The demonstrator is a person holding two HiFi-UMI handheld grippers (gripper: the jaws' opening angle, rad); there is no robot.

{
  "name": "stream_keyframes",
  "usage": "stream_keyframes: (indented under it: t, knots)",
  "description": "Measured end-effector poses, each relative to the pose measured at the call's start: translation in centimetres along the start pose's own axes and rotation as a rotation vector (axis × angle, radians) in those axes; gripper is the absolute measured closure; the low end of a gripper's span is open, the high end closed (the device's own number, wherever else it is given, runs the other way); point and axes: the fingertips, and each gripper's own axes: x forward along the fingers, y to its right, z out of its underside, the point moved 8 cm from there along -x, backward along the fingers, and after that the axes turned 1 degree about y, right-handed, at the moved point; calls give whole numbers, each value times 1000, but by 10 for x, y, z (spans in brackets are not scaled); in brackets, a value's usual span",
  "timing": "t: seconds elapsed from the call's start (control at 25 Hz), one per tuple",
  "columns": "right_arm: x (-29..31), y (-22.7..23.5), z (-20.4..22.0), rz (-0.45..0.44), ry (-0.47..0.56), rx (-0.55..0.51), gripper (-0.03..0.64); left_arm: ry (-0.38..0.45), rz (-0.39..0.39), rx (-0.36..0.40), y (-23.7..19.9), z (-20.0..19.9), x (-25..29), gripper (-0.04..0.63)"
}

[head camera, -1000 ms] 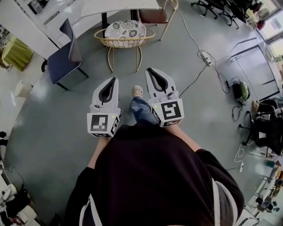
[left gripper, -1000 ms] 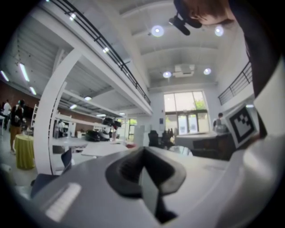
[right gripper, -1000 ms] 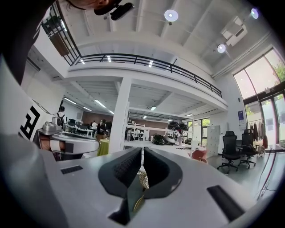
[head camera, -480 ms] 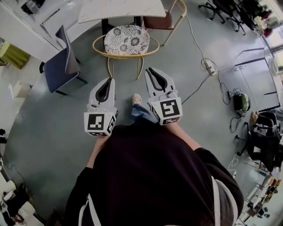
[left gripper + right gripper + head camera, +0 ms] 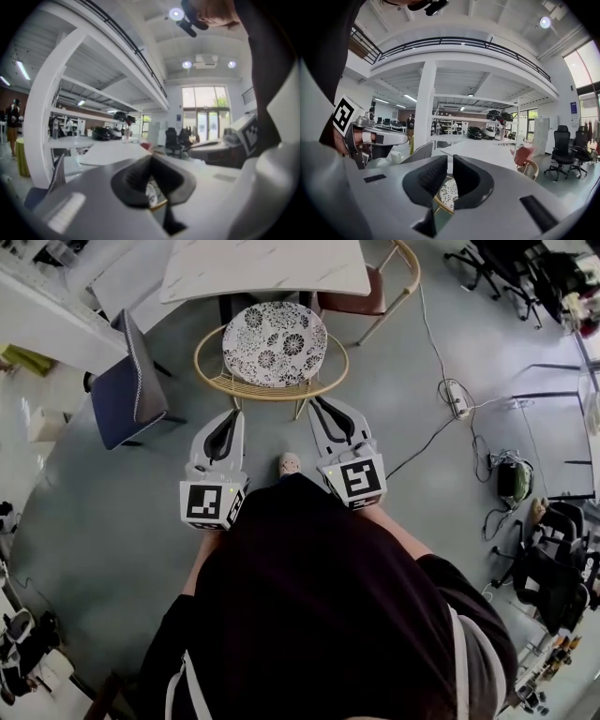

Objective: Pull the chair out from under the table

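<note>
The round chair (image 5: 275,341) has a black-and-white flowered cushion and a golden wire frame. It stands at the near edge of the white marble table (image 5: 262,266), its seat mostly out from under the top. My left gripper (image 5: 232,414) and right gripper (image 5: 322,404) are both shut and hold nothing. Their tips hover just short of the chair's near rim, apart from it. In the left gripper view the left gripper (image 5: 150,168) has a sliver of the cushion (image 5: 152,194) showing below its closed jaws. The right gripper (image 5: 450,168) points at the same cushion (image 5: 449,193).
A dark blue chair (image 5: 127,390) stands to the left of the table. A reddish chair with a wooden frame (image 5: 375,292) sits at the table's right. A power strip (image 5: 459,399) and cables trail over the grey floor on the right. Office chairs stand far right.
The person has walked toward the table. The chair and table are now nearer in the head view, and both shut grippers have come close to the chair's near rim.
</note>
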Motion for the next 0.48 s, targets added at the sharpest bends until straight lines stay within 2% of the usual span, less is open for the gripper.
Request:
stream_keyframes:
  t: [0.2, 0.48]
  knots:
    - [26, 20, 10, -25, -15, 10, 592, -24, -13, 2, -14, 11, 28, 588]
    - [32, 32, 24, -23, -46, 40, 592, -49, -13, 8, -23, 19, 42, 589]
